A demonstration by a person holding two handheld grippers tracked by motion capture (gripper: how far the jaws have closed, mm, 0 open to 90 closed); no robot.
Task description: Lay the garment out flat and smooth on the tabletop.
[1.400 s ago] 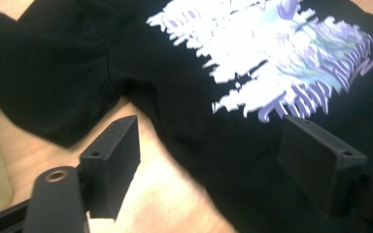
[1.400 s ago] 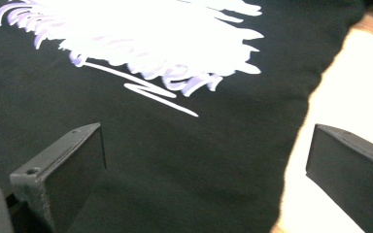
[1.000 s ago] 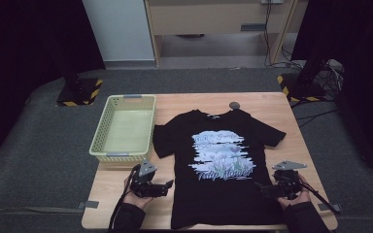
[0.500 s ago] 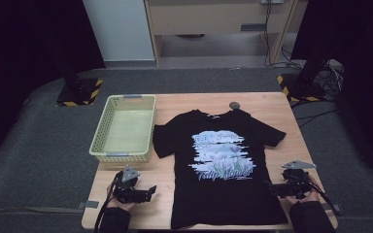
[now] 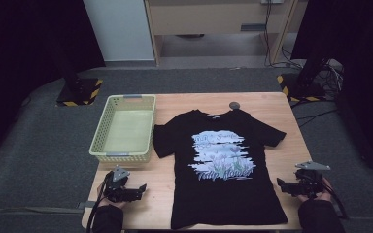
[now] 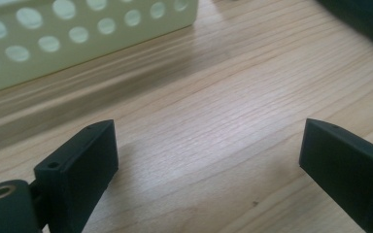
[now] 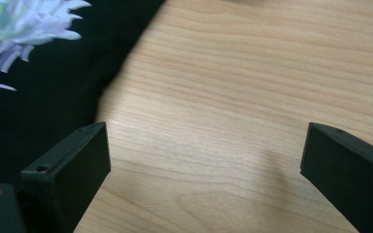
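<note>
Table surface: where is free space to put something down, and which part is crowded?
Bare wood lies in front of the basket, where the open left claw hovers, right of the T-shirt near the open right claw, and along the far edge of the table beside a small round object. The middle is crowded: the shirt covers it.

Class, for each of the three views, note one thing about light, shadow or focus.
High view: the table is lit, the surroundings dark. Left gripper view: the basket casts a soft shadow on the wood. Right gripper view: the t-shirt edge looks blurred.
</note>
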